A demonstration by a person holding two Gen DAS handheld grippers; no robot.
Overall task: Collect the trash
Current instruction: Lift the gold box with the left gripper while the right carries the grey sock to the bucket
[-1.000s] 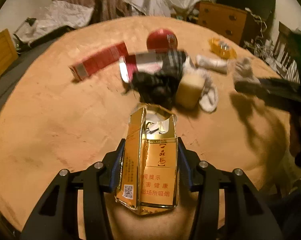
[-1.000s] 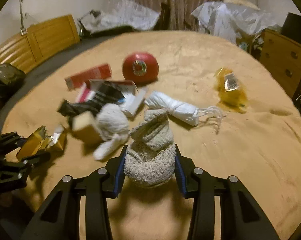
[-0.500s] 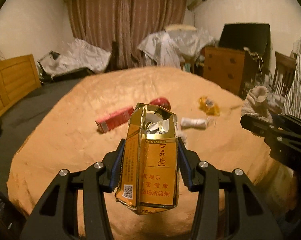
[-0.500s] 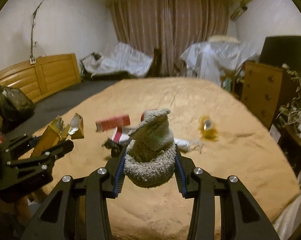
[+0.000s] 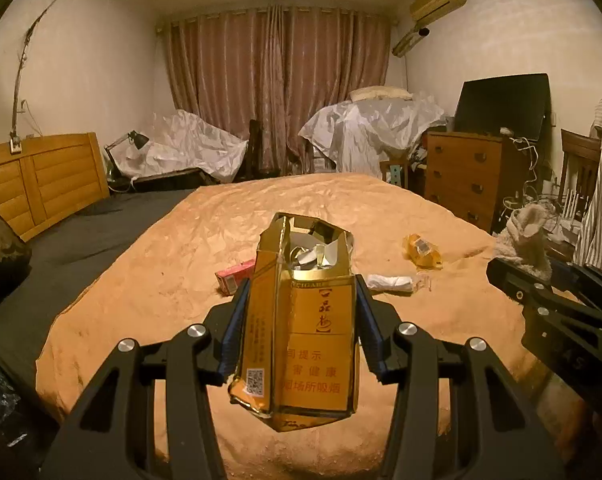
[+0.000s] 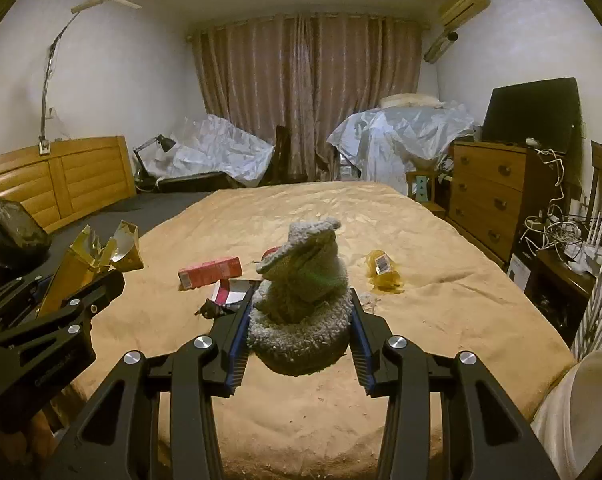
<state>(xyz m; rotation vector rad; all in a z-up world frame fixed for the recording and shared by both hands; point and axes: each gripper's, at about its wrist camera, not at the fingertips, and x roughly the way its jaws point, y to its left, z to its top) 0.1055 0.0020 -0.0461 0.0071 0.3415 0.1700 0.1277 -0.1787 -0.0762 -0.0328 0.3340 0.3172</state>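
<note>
You're holding both grippers up over the bed [image 5: 149, 272], its tan blanket carrying the leftover litter. Your left gripper [image 5: 299, 322] is clamping its fingers on the torn gold cigarette pack [image 5: 301, 320]; your right gripper [image 6: 299, 330] is squeezing its fingers on a grey knitted sock [image 6: 301, 300]. A red box [image 6: 209, 272], a yellow wrapper [image 6: 383, 274] and a white wad [image 5: 391, 283], possibly tissue, are lying on the blanket beyond.

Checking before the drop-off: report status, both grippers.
Left gripper shut on torn gold cigarette pack. Right gripper shut on grey fuzzy sock. Nothing blocking.
</note>
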